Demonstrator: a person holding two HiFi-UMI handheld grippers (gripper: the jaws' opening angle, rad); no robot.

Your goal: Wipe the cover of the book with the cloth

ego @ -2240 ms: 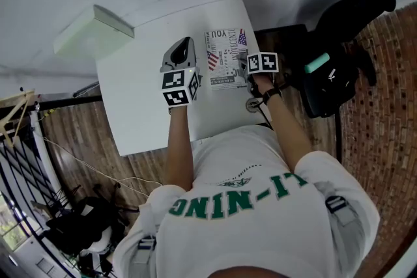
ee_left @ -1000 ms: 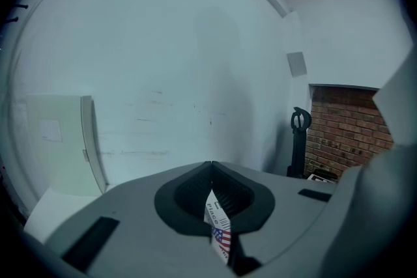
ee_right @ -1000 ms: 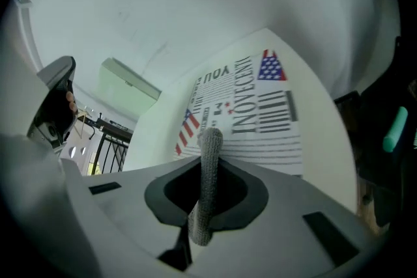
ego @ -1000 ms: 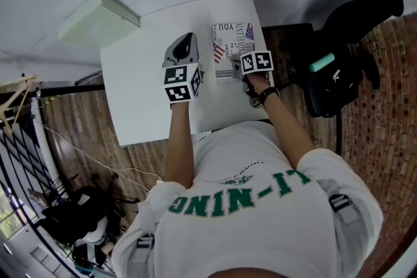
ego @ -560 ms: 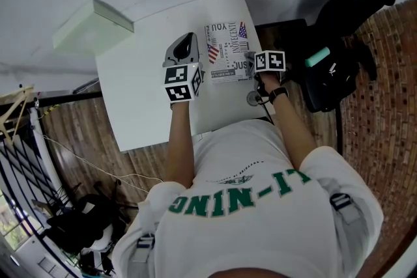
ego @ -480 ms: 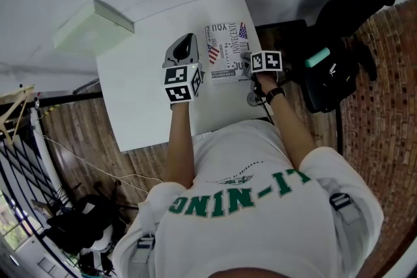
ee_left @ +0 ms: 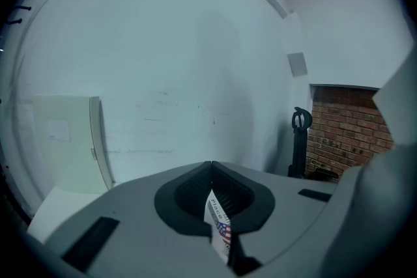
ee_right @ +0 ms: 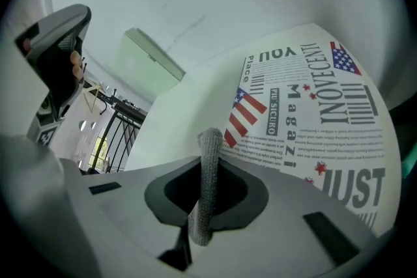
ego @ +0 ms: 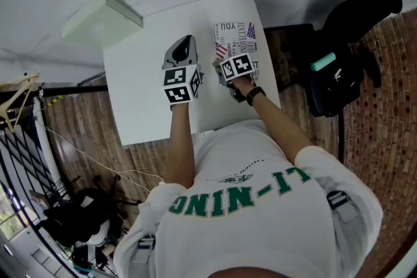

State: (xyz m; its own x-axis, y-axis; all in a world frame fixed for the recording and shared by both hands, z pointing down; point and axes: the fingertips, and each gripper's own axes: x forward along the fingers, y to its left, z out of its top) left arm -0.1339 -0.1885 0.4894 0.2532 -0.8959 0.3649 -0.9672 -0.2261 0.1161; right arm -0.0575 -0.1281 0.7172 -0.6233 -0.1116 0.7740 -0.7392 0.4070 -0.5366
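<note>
Left gripper: your left gripper (ee_left: pixel 212 172) has its jaws closed together, with a thin printed edge of the book (ego: pixel 242 34) pinched between them; a flag motif and some lettering show in the gap.
Left gripper position: it sits over the white table (ego: pixel 140 97), just beside the book's left edge, pointing away from you.
Right gripper: your right gripper (ee_right: pixel 208 156) is clamped on the grey cloth (ee_right: pixel 207 189), which stands up between the jaws as a narrow folded strip.
Right gripper position: it is over the near left part of the cover; from overhead its marker cube hides the point of contact, so I cannot tell whether the cloth presses on the cover.
Book: lying flat at the table's far right corner, cover up, printed with black lettering, stars and striped flags.
Table: white, with a bare surface to the left of both grippers.
Other items: a pale green box (ego: pixel 100 17) lies beyond the table's far left corner, well apart from the book.
Your wrist: a dark wristwatch (ego: pixel 255 92) shows behind the right gripper.
</note>
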